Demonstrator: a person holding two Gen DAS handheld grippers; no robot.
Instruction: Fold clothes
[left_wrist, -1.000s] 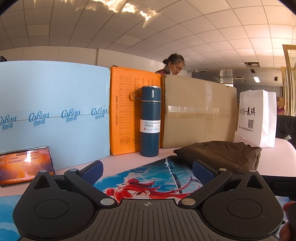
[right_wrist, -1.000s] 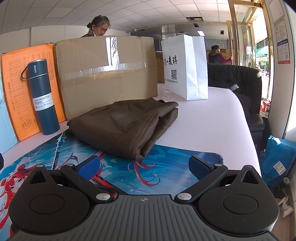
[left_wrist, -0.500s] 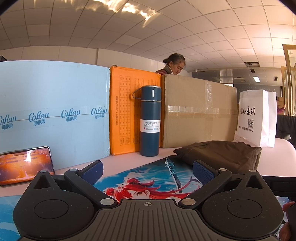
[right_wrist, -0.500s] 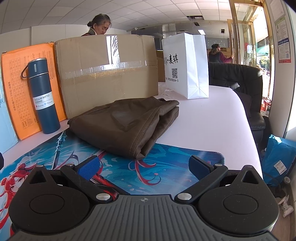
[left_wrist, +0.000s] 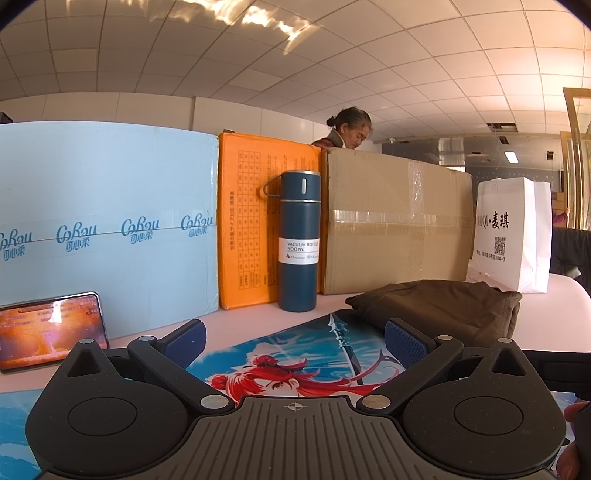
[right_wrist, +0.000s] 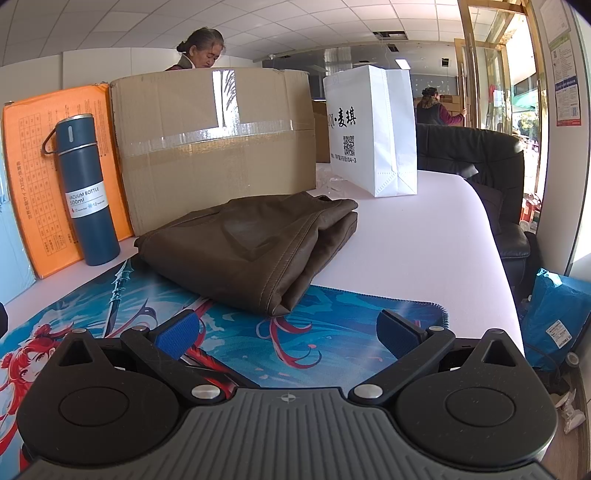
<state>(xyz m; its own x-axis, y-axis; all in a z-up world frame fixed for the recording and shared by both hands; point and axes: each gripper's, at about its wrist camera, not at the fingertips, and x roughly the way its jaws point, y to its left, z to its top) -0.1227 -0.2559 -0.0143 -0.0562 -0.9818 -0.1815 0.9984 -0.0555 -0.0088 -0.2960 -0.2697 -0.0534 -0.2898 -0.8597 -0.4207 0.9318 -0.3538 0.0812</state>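
On the counter (right_wrist: 424, 236) the brown garment (right_wrist: 255, 243) looks folded; our left tool (left_wrist: 293, 334) and right tool (right_wrist: 288, 330) gape wide, empty; next, probably withdraw.

Office room with a tiled ceiling and sunlit glass front

A white grid-tile ceiling (left_wrist: 369, 55) carries patches of reflected sunlight, above a plain white wall (left_wrist: 92, 107). The pale table (right_wrist: 424, 240) has a rounded far corner, with a black leather armchair (right_wrist: 476, 162) just beyond it. Wood-framed glass doors (right_wrist: 495, 66) and a window (right_wrist: 528, 96) let in daylight on the right, and a recessed ceiling light (left_wrist: 511, 157) glows deep in the room.
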